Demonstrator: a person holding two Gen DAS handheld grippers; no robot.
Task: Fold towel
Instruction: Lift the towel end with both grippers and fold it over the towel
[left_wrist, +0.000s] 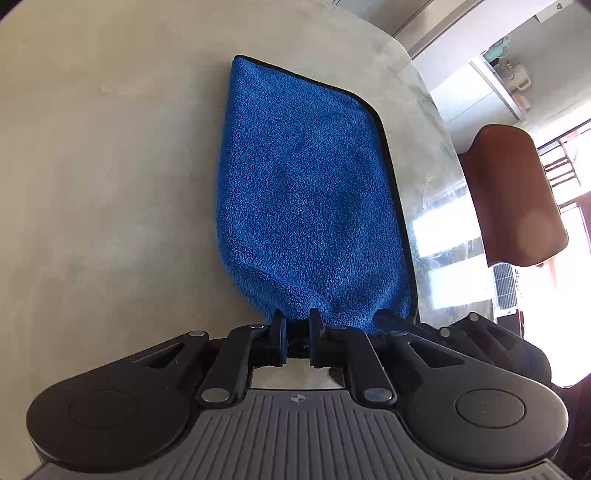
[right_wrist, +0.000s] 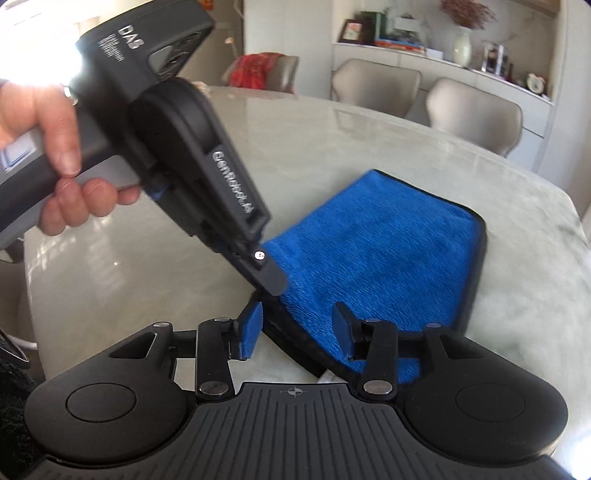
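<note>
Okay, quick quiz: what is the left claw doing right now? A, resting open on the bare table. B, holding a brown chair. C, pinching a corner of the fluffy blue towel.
C: the left claw is closed on a bunched corner of the fluffy blue towel, lying on the pale marble table.

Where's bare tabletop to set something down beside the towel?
Bare table spans the left wrist view beside the towel, and beyond it toward the beige chairs. Crowded at the near edge, where left gripper and right gripper meet.
</note>
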